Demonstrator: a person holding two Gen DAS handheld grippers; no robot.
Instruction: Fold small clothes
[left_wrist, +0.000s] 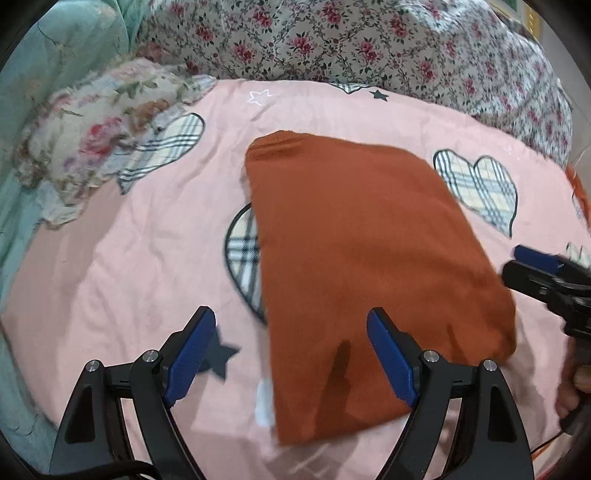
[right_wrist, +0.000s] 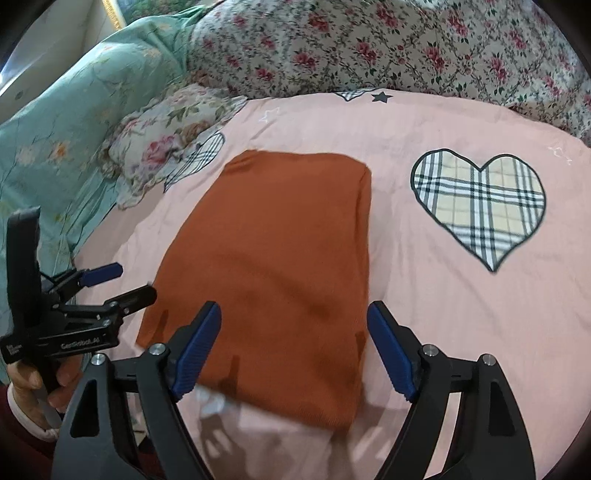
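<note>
Folded garment (right_wrist: 280, 266) flat on bedsheet (right_wrist: 461, 332), mid-bed. Small pillow (right_wrist: 166, 140) behind-left of garment, on sheet edge. Quilt (right_wrist: 369, 48) heaped behind. Heart patch (right_wrist: 480, 206) right of garment.

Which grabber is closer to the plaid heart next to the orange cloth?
Right. The right gripper hovers over the orange cloth's near edge on the plaid heart's side; the left gripper is off the cloth's far side.
</note>
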